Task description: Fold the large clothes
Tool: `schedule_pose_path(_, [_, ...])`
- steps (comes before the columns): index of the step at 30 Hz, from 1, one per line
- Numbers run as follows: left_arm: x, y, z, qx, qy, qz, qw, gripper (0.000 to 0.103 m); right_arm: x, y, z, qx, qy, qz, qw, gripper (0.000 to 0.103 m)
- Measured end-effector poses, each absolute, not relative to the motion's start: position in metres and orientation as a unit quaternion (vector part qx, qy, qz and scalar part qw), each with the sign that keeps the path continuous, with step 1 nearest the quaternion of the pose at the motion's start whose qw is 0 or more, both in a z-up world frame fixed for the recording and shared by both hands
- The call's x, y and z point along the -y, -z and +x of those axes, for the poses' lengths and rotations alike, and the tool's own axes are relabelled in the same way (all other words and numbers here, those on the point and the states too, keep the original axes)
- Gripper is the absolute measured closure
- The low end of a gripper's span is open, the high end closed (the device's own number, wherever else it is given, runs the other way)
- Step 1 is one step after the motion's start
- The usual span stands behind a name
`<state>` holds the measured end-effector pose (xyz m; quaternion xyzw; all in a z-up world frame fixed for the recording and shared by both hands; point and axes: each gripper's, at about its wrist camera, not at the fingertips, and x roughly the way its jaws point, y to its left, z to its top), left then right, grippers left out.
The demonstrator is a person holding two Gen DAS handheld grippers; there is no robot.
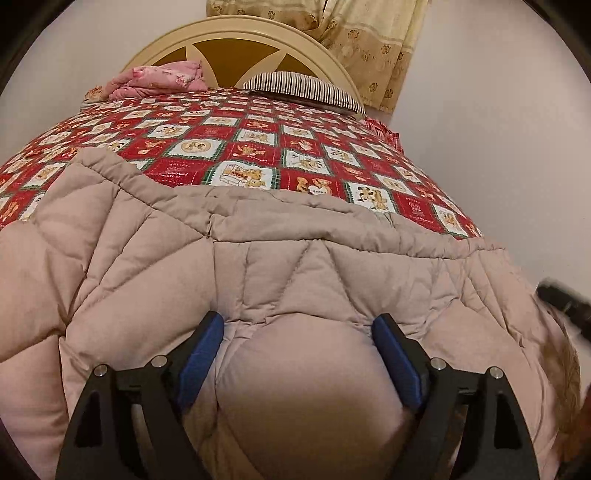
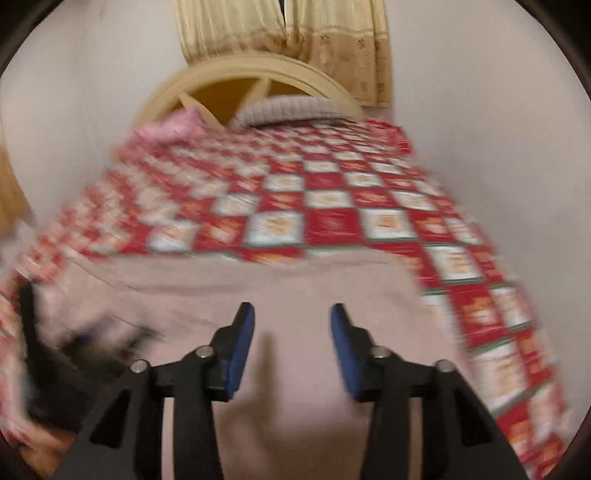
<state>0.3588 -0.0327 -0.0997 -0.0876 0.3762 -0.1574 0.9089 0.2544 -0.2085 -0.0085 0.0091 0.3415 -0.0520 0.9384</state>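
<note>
Puffy quilted fabric bulges right between my left gripper (image 1: 297, 325), a rounded fold of the beige padded coat (image 1: 258, 266) swelling up between the blue pads (image 1: 201, 354). The jaws stand wide to either side of that bulge; the pads look to be pressing its flanks, though I cannot tell whether they truly pinch it or only straddle it. Ahead of the fingers the coat spreads across the near end of the bed, its far hem lying on the red patchwork bedspread (image 1: 258, 147). Off to my right, at the coat's edge, a strip of tan fur trim (image 1: 569, 362) shows, and beyond it a dark blurred shape I cannot identify.

My right gripper (image 2: 291, 314) hovers above a smooth stretch of the same coat, jaws apart with nothing between them. That view is badly smeared, so details to its left are lost. Far ahead of both grippers sit a striped pillow (image 1: 306, 86), a pink bundle (image 1: 162, 79), the cream headboard (image 1: 236, 31) and a curtain (image 1: 373, 40).

I judge the fold as only starting. The risk lies in the padding: it is thick and slippery, so if my left closes on a fat roll rather than an edge, the fabric may squirt out or drag the whole coat toward me. With my right not yet gripping, a one-sided pull would skew the coat and bunch it.
</note>
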Motion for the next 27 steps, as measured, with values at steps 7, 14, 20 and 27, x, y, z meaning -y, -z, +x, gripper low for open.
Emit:
schedule_pose_path(7, [0.038,0.100,0.357,-0.377,0.160,-0.074,0.909,0.018,0.276,0.079,0.245,-0.346,0.056,0.097,0.931,0.062])
schedule_pose_path(14, [0.038,0.096,0.350,-0.385,0.158,-0.061,0.908,0.018,0.264,0.080,0.254,-0.351,0.074,0.066,0.931,0.062])
schedule_pose_path(20, [-0.014,0.054,0.275,-0.361,0.217,-0.115,0.900,0.018,0.268,0.080,0.249,-0.352,0.079,0.060,0.931,0.062])
schedule_pose_path(27, [-0.137,0.041,0.175,-0.292,0.145,-0.198,0.924,0.017,0.253,0.072,0.249,-0.375,0.107,0.013,0.921,0.062])
